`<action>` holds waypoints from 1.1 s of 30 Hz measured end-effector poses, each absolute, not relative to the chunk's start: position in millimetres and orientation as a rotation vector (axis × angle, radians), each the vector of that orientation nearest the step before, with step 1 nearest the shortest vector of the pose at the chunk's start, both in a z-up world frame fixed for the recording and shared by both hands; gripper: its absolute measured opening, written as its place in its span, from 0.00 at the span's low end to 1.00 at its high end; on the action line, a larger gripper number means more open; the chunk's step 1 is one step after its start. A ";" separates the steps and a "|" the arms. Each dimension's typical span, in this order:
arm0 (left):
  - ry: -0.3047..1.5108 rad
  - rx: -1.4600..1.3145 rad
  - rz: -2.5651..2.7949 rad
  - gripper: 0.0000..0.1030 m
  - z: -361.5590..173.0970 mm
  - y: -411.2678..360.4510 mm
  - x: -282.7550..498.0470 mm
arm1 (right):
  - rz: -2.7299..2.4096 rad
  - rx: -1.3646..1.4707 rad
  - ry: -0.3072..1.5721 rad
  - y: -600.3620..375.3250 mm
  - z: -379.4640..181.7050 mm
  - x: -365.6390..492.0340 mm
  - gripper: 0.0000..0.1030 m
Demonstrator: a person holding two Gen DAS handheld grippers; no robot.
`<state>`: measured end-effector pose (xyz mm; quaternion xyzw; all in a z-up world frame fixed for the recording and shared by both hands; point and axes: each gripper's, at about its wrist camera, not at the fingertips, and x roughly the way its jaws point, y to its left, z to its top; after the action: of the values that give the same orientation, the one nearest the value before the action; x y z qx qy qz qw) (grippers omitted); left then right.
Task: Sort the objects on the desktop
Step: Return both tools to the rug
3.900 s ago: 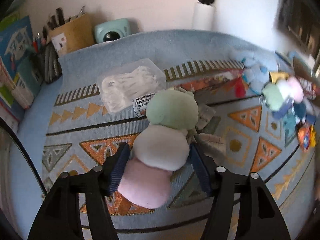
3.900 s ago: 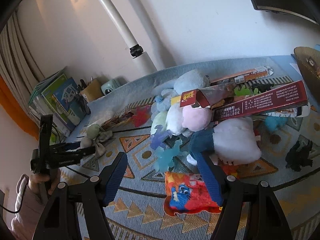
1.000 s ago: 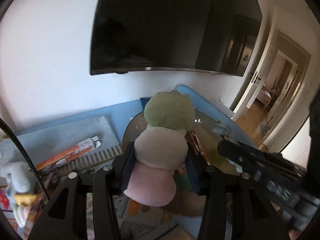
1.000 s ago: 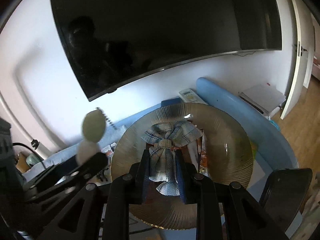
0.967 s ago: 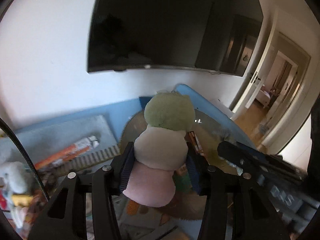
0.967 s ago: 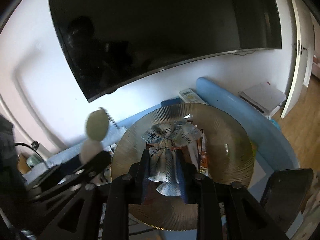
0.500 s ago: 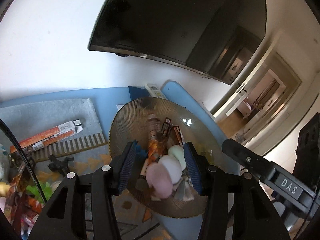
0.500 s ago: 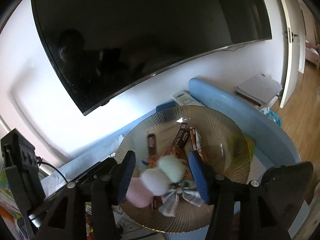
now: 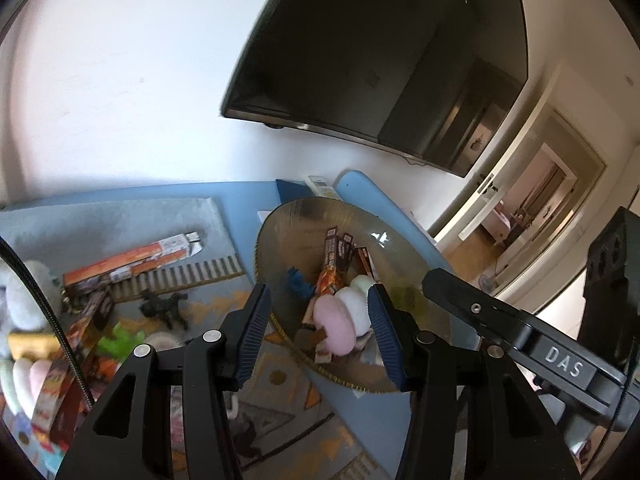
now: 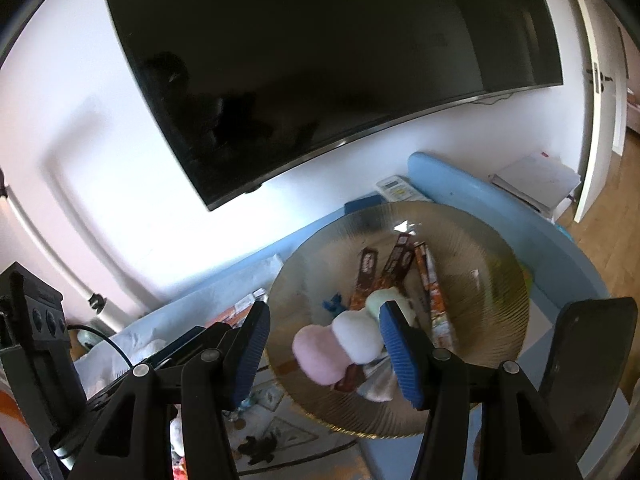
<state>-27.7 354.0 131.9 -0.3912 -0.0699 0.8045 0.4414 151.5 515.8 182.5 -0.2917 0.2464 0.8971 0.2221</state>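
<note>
A soft toy of pink, white and green balls (image 9: 340,320) lies in the ribbed glass plate (image 9: 276,236), on top of several snack bars (image 9: 336,248). My left gripper (image 9: 320,332) hangs open above the plate's near side, its blue pads clear of the toy. The right wrist view shows the same toy (image 10: 344,340) in the plate (image 10: 480,280), and a plaid bow (image 10: 376,388) partly hidden under it. My right gripper (image 10: 326,352) is open over the plate, with nothing in its grip. Each gripper's black body shows at the edge of the other's view.
A dark television (image 9: 380,60) hangs on the wall behind the plate. A remote control (image 9: 320,184) lies at the table's back edge. An orange box (image 9: 132,260), a black toy horse (image 9: 164,304) and a green toy (image 9: 120,336) lie on the patterned mat at left.
The soft toy has left my left gripper and now lies in the plate. My right gripper has opened and let the plaid bow go into the plate. The left view has swung leftward.
</note>
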 end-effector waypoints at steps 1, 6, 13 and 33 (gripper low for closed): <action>-0.189 -0.968 2.003 0.46 132.9 345.5 -26.4 | 2.484 -0.811 0.685 512.9 182.1 151.2 0.54; -0.268 -0.933 2.083 0.46 141.4 291.9 -23.2 | 2.525 -0.780 0.703 495.2 185.5 152.7 0.55; -0.363 -0.945 2.291 0.49 137.9 173.4 -30.9 | 2.631 -0.722 0.757 461.9 188.3 144.7 0.57; -0.725 -0.980 2.757 0.49 80.5 -130.7 -104.9 | 3.203 -1.674 -0.035 164.1 127.0 -52.4 0.58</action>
<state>-104.9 -130.7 80.5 -0.3243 -0.2400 0.9128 0.0633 -52.4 164.1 127.0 -0.4502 -0.0094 0.8616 -0.2341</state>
